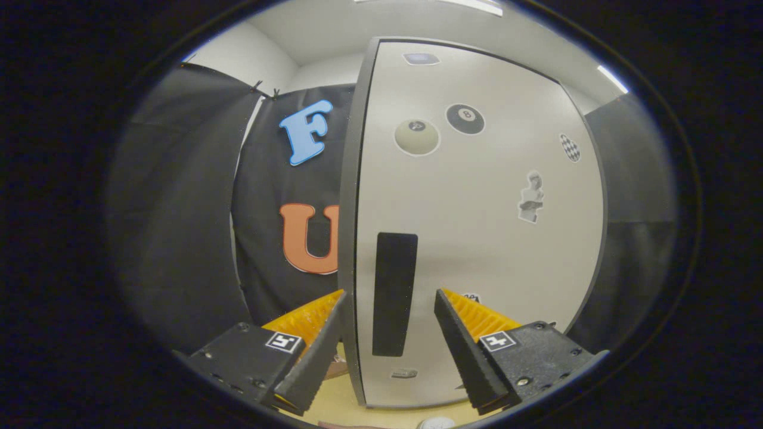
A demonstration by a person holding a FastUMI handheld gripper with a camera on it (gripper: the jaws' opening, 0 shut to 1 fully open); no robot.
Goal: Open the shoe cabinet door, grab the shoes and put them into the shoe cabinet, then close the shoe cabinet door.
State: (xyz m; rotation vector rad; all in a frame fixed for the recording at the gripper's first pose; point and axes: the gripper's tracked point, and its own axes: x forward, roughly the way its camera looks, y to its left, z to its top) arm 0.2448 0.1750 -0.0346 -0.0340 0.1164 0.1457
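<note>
my tool is spread wide with nothing in it, and the shoe cabinet door is dead ahead with its tall upright handle sitting right between my fingers, near the door's left edge.

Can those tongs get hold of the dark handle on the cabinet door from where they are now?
Probably yes. The tongs are open, and the dark handle on the closed cabinet door stands in the gap between the two fingers with nothing in front of it. How far ahead it lies is hard to judge.
</note>
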